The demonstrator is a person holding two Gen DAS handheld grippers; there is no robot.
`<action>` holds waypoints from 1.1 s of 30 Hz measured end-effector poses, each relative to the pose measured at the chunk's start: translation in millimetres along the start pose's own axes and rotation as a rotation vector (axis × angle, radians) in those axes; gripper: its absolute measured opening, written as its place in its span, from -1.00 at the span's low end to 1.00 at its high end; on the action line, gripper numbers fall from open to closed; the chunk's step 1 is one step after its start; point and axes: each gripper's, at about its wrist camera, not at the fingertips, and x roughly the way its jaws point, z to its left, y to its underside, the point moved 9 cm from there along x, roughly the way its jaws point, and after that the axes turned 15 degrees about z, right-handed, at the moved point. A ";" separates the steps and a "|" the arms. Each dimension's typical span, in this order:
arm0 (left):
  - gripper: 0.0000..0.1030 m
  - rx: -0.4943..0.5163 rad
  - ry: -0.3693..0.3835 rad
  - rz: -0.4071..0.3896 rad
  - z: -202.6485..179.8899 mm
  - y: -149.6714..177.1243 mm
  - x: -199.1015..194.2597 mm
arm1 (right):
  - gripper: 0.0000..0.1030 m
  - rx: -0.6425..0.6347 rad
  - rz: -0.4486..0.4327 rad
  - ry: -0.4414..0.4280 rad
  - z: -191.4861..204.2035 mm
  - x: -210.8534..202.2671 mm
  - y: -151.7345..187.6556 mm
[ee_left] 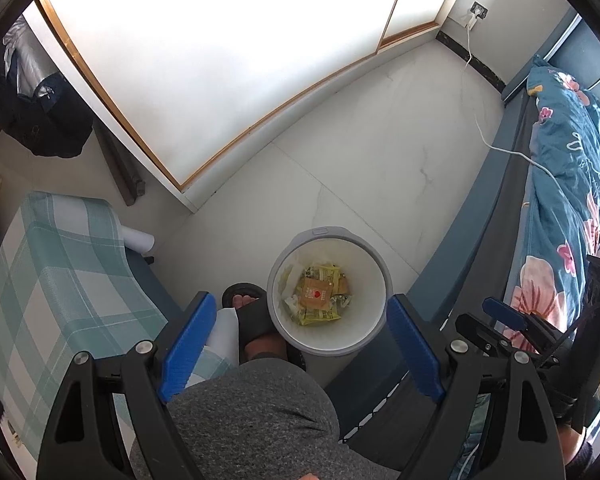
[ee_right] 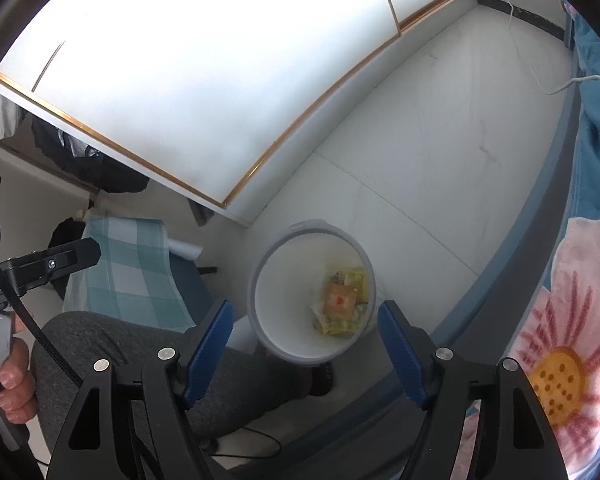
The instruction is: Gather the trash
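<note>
Trash (ee_left: 318, 296): yellow and orange wrappers, lay heaped at the bottom of white bin (ee_left: 376, 280), itself stood on pale floor tiles (ee_left: 380, 152).

Left wrist view: looked down steeply. Left gripper (ee_left: 300, 344) spread wide, nothing between blue fingers (ee_left: 188, 348). Bin seen in the gap between them, well below. Bin's near rim just beside a dark sandal (ee_left: 256, 320) and above a grey-trousered knee (ee_left: 256, 412). Blue bed frame (ee_left: 460, 248) ran close along the bin's right side, flowered quilt (ee_left: 572, 168) over its edge, white cable (ee_left: 476, 120) trailing onto it. Checked cloth (ee_left: 60, 272) covered furniture to the left. Beyond the bin, open floor up to the wood-trimmed white cabinet (ee_left: 220, 60). Right gripper's tips visible at right, by the quilt.

Right wrist view: right gripper (ee_right: 306, 344) spread apart, empty, blue fingers (ee_right: 208, 348) framing the bin's (ee_right: 276, 296) near rim from above, not touching. Wrappers (ee_right: 342, 300) lay toward the bin's right wall. Bed frame (ee_right: 540, 216) and quilt (ee_right: 572, 340) crowded the right edge. Checked cloth (ee_right: 128, 264) at left, a hand (ee_right: 16, 384) gripping the other tool's handle at far left. Floor (ee_right: 440, 140) open ahead between cabinet (ee_right: 220, 60) and bed.
</note>
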 end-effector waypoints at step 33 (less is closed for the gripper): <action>0.64 0.017 -0.012 0.008 -4.4 1.7 2.6 | 0.45 0.013 -0.006 -0.011 -2.0 0.1 -1.5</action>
